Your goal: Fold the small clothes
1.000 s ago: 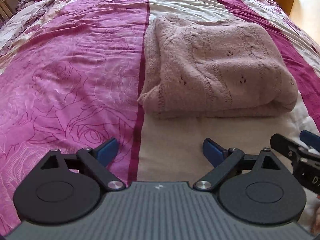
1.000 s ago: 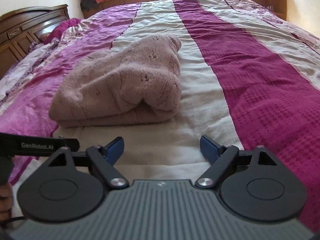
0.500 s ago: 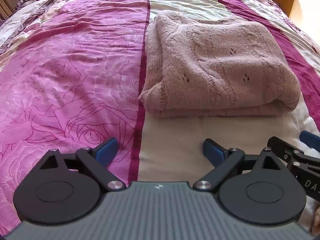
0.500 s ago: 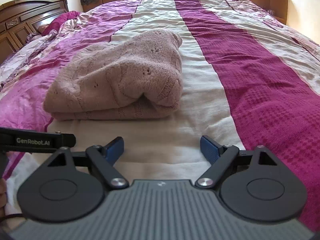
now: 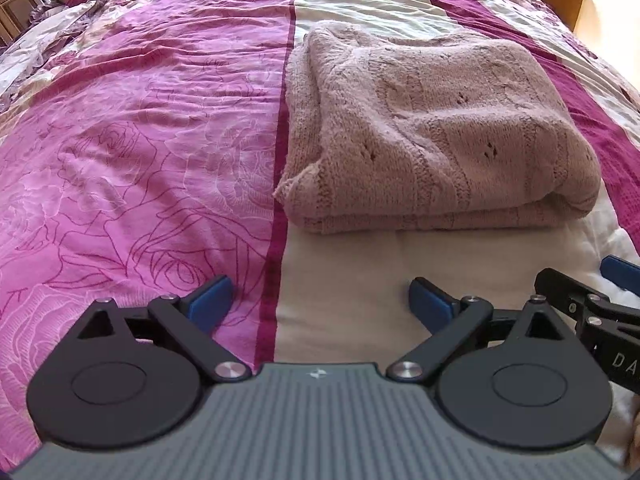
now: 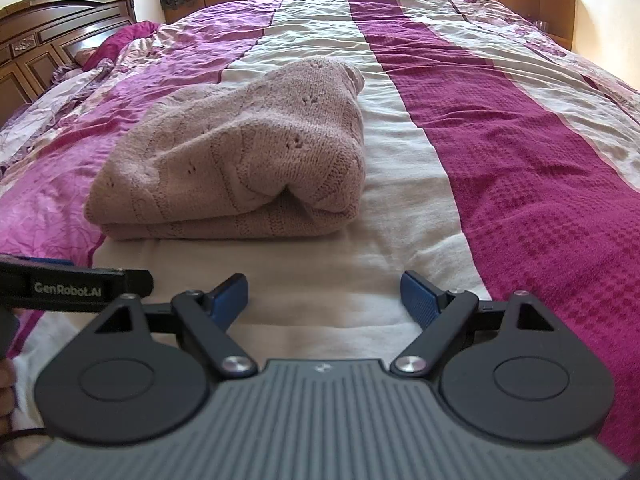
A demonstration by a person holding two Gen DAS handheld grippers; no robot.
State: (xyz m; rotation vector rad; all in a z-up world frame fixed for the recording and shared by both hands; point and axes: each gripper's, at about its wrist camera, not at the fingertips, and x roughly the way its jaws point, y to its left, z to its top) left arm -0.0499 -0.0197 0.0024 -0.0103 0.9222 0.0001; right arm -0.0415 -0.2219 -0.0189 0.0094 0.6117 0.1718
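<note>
Across the bedspread (image 6: 520,152) we see magenta, cream and rose-print stripes, with a wooden headboard (image 6: 44,48) far left of the folded sweater (image 6: 240,160). That pink knit lies on the cream stripe, nothing blocking it. Nearer than the sweater, our left gripper (image 5: 320,300) and right gripper (image 6: 324,296) hover apart from it, jaws spread and empty.

The folded sweater (image 5: 440,132) lay on the bed (image 5: 140,140), ahead of both grippers. The left gripper (image 5: 320,300) and right gripper (image 6: 324,292) sat side by side, apart from it. The headboard (image 6: 44,44) stood far left.
</note>
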